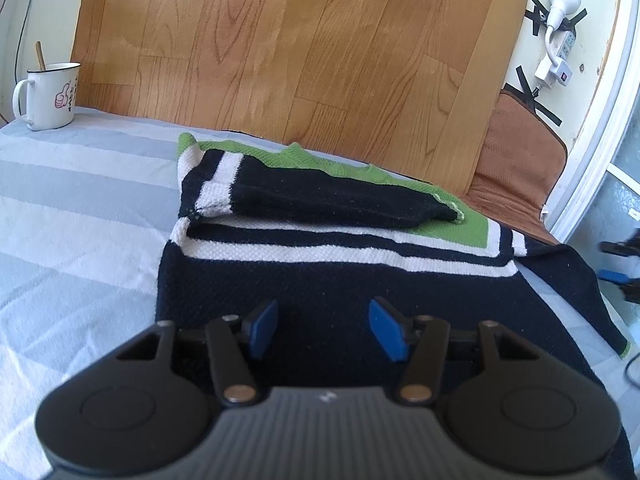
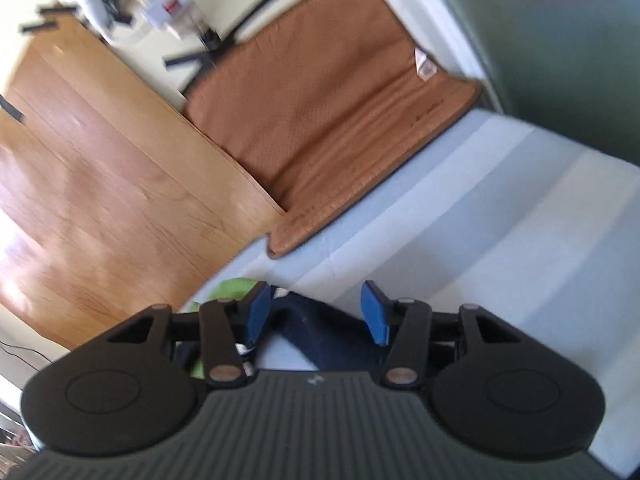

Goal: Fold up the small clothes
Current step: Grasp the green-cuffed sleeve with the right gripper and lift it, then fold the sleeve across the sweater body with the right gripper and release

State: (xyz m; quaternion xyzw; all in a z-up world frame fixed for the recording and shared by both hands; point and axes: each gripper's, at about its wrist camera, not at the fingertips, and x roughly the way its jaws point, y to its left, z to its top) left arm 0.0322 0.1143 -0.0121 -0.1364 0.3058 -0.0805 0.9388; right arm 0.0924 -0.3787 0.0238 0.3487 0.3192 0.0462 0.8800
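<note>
the sweater (image 1: 320, 272) lies flat on the striped bedsheet (image 1: 80, 208), one sleeve folded across, well right of the mug (image 1: 50, 96). left gripper (image 1: 323, 328) and right gripper (image 2: 316, 312) both gape, holding nothing. risk: the unpinned far sleeve could slide and spoil the fold.

White mug (image 1: 48, 96) on striped sheet (image 1: 80, 208); brown cushion (image 2: 332, 108) against wood panel (image 1: 288, 40)

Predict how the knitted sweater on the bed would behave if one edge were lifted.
The sweater would probably droop: its folded sleeve already lies limp. Its thick knit suggests moderate weight, and it would likely drag rather than slide on the striped sheet.
</note>
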